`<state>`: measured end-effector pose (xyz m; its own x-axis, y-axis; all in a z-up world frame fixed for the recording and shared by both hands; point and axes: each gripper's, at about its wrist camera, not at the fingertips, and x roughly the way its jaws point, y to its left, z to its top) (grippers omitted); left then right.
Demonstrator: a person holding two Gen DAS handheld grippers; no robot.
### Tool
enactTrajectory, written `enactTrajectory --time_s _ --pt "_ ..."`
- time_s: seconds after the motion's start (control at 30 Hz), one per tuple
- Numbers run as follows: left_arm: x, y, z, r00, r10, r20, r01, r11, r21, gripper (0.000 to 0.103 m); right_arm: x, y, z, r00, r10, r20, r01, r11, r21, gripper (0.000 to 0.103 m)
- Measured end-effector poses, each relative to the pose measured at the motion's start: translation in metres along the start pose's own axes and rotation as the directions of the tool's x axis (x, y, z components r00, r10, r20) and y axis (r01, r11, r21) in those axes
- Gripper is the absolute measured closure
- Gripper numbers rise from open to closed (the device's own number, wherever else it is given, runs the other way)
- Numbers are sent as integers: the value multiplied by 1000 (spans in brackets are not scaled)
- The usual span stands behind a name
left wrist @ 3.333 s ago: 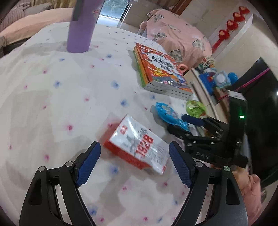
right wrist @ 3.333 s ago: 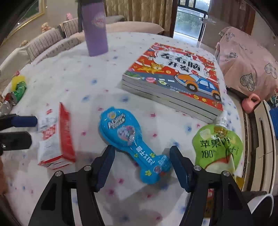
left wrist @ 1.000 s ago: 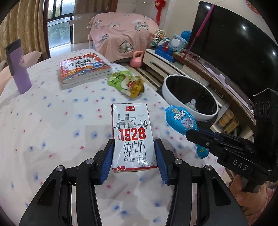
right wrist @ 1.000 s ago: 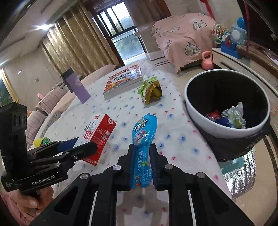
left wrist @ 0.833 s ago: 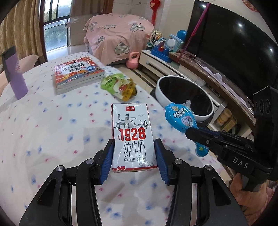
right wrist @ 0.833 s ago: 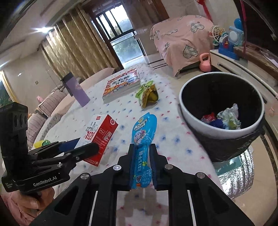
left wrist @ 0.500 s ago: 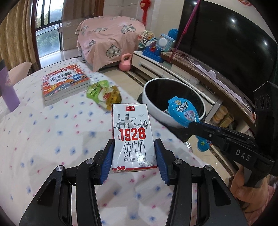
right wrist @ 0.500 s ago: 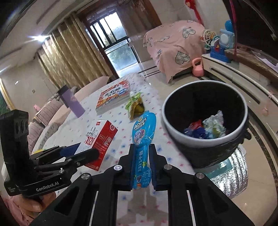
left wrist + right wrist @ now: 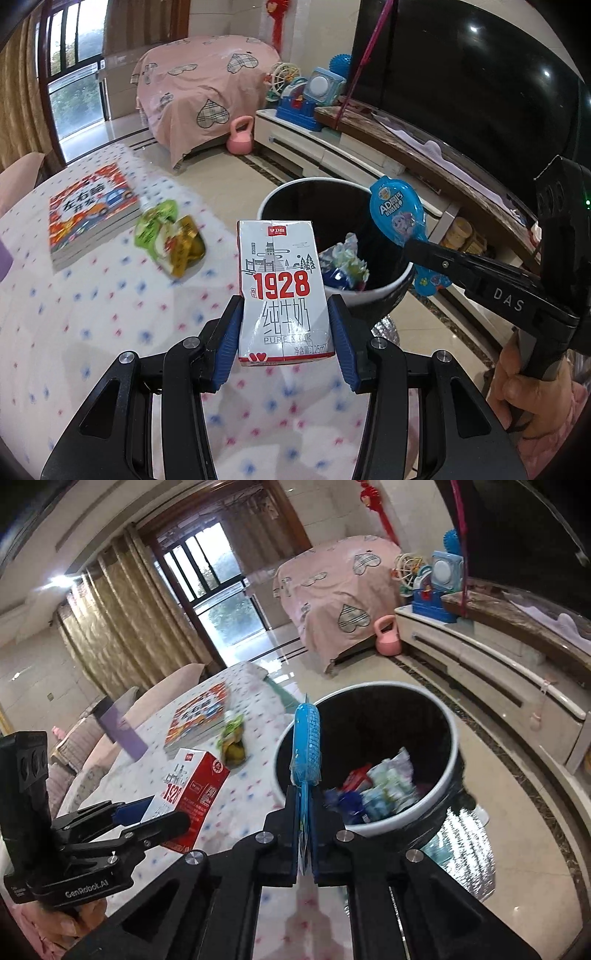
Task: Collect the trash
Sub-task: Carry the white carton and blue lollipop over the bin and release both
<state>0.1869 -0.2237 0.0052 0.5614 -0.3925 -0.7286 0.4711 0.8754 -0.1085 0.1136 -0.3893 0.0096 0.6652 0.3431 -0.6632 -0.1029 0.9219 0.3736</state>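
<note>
My left gripper (image 9: 286, 325) is shut on a white and red "1928" milk carton (image 9: 283, 291), held above the table edge; the carton also shows in the right wrist view (image 9: 192, 790). My right gripper (image 9: 303, 812) is shut on a blue snack packet (image 9: 306, 746), turned edge-on, over the near rim of the trash bin (image 9: 452, 738). In the left wrist view the packet (image 9: 400, 218) hangs above the bin (image 9: 402, 280), which holds crumpled wrappers (image 9: 345, 262). A green juice pouch (image 9: 168, 236) lies on the table.
The table has a white dotted cloth (image 9: 92, 314). A stack of picture books (image 9: 90, 206) lies at its far side and a purple bottle (image 9: 120, 727) stands beyond. A TV cabinet (image 9: 498, 679) runs behind the bin, with a pink-covered bed (image 9: 207, 92) farther back.
Both grippers have carried their items off the table toward the bin. The right gripper has rolled, so the blue packet now stands edge-on over the bin's rim.
</note>
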Motion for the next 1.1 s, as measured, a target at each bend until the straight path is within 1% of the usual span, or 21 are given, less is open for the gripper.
enactTrajectory --time_s 0.17,0.43,0.8,1.1 --pt "14 -10 17 1000 -5 -6 5 1000 23 58 3 -12 13 1000 -27 12 27 1000 0 99" --pt "38 -22 40 1000 -9 -21 10 999 52 58 11 -33 27 999 -43 7 43 999 25 99" --pt "67 -30 52 997 -13 -71 17 998 55 58 34 -50 35 998 -47 -41 48 998 45 99" --pt "76 -33 55 997 1 -78 4 998 60 57 48 -57 37 995 -66 -71 70 996 48 99"
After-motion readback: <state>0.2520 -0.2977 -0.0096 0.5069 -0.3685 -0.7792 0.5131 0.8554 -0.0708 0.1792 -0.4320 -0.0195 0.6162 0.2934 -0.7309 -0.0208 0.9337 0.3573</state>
